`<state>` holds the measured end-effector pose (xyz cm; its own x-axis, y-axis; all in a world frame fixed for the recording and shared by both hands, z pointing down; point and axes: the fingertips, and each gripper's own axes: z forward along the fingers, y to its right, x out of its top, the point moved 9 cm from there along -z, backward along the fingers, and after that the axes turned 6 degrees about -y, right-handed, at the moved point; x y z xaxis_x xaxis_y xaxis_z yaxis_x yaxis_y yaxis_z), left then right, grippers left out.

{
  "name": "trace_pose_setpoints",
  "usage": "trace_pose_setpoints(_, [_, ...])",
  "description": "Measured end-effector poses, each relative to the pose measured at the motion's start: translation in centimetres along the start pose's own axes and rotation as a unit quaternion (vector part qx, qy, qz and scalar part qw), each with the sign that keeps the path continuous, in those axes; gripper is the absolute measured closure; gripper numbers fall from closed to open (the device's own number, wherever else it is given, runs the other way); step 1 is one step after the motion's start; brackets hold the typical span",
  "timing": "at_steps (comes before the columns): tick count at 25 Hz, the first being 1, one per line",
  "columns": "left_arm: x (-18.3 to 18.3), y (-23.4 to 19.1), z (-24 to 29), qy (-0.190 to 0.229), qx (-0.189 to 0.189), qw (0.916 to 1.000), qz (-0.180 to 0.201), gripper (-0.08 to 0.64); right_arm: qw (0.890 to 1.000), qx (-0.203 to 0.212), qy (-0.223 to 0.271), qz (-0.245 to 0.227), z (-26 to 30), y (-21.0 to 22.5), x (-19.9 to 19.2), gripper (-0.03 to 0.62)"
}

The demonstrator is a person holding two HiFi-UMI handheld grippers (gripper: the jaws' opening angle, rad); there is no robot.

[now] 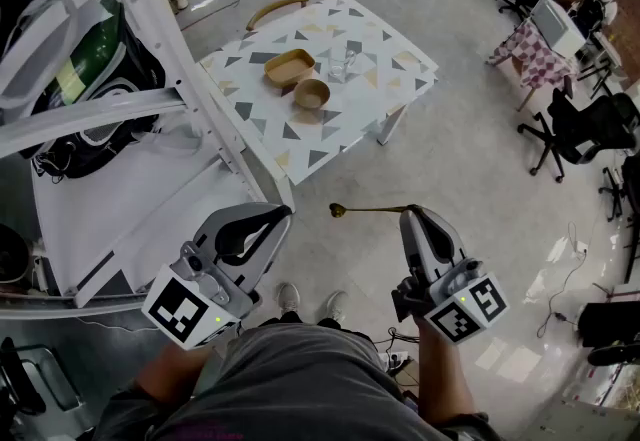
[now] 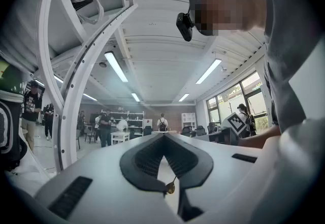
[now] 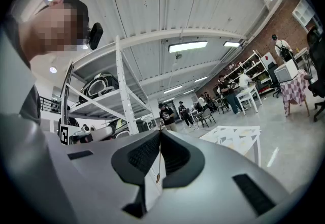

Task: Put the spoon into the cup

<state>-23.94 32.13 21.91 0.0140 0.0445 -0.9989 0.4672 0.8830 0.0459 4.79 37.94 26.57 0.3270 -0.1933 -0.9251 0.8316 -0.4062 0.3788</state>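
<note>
My right gripper [image 1: 410, 212] is shut on the handle of a thin gold spoon [image 1: 365, 210], which sticks out level to the left over the floor. In the right gripper view the spoon [image 3: 159, 159] runs as a thin line between the closed jaws of the right gripper [image 3: 161, 130]. The clear glass cup [image 1: 337, 65] stands on the triangle-patterned table [image 1: 390, 89], far ahead of both grippers. My left gripper [image 1: 283, 213] is held beside the right one with its tips together and nothing in it. In its own view the left gripper [image 2: 163, 136] shows its tips touching.
A tan oblong dish [image 1: 289, 67] and a round wooden bowl [image 1: 311, 94] sit left of the cup. A white shelf rack [image 1: 150, 39] with bags stands close on the left. A chair [image 1: 276, 7] is behind the table. Office chairs [image 1: 585, 129] are at the right.
</note>
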Motion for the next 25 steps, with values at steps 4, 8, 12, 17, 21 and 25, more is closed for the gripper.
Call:
trace_pose_setpoints(4, [0.0, 0.4, 0.2, 0.001, 0.003, 1.0000, 0.000, 0.546, 1.000, 0.000, -0.001, 0.002, -0.3, 0.4, -0.1, 0.569])
trace_pose_setpoints(8, [0.1, 0.8, 0.7, 0.003, 0.005, 1.0000, -0.002, 0.546, 1.000, 0.001, -0.002, 0.005, -0.7, 0.9, -0.1, 0.569])
trace_pose_setpoints(12, [0.0, 1.6, 1.3, 0.000, 0.006, 1.0000, -0.002, 0.546, 1.000, -0.001, 0.001, 0.014, -1.2, 1.6, 0.0, 0.569])
trace_pose_setpoints(17, [-0.2, 2.8, 2.1, -0.001, 0.014, 0.9999, -0.002, 0.546, 1.000, 0.003, 0.004, 0.021, -2.3, 2.9, 0.2, 0.569])
trace_pose_setpoints(21, [0.0, 4.4, 3.1, -0.001, 0.021, 0.9998, 0.001, 0.546, 1.000, 0.009, 0.002, 0.020, -3.6, 4.1, 0.6, 0.569])
trace_pose_setpoints(25, [0.1, 6.3, 4.2, -0.001, 0.031, 0.9995, 0.008, 0.546, 1.000, 0.014, 0.000, 0.020, -5.2, 5.7, 0.8, 0.569])
